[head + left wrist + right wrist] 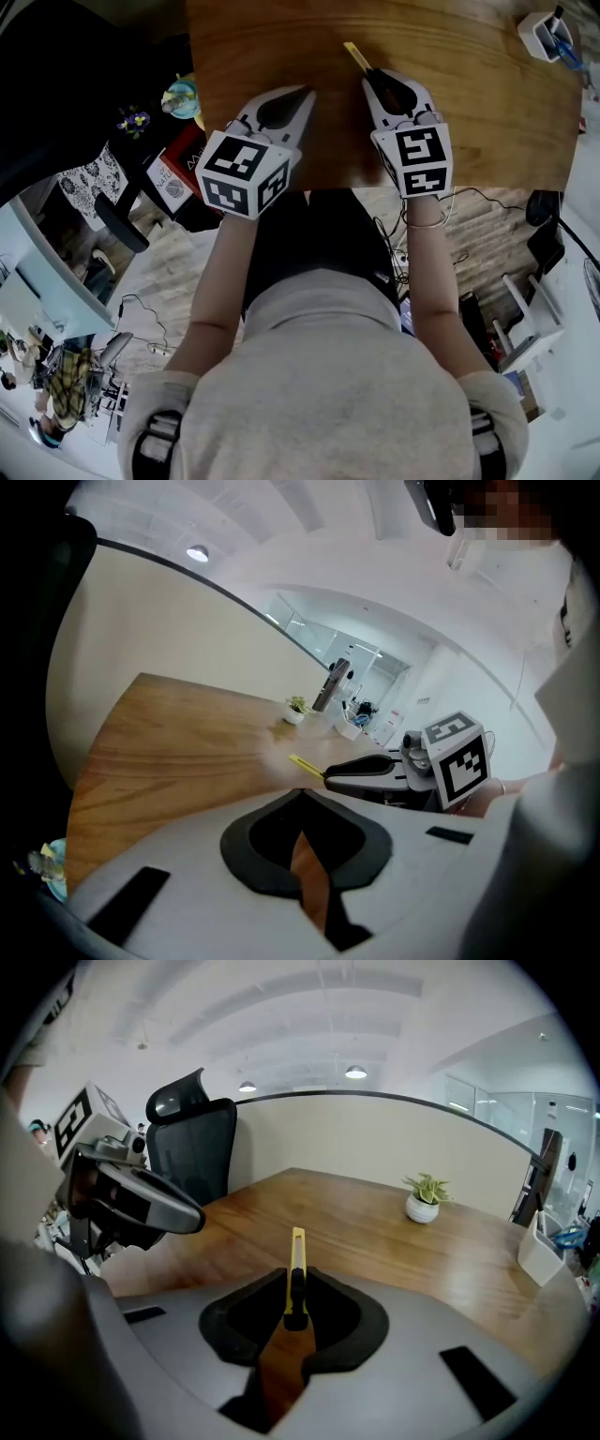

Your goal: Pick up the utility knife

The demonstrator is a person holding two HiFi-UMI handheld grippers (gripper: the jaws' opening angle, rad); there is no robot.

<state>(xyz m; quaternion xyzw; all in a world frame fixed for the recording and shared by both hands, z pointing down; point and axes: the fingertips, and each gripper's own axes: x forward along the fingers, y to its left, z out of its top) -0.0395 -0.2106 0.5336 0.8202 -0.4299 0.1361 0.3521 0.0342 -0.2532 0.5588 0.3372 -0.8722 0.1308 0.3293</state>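
Observation:
A slim yellow utility knife (296, 1265) with a black slider is clamped between the jaws of my right gripper (295, 1283), its yellow tip sticking forward above the wooden table (394, 1241). In the head view the right gripper (377, 82) hangs over the table's near part, the knife (357, 56) poking out past its tips. In the left gripper view the knife (305, 765) shows as a yellow strip ahead of the right gripper (330, 774). My left gripper (302, 95) hovers beside it to the left, jaws together with nothing between them (302, 799).
A small potted plant (427, 1198) and a white pen holder (547, 34) stand toward the table's far side. A black office chair (192, 1143) is at the table's left edge. The floor beside the table holds boxes and cables.

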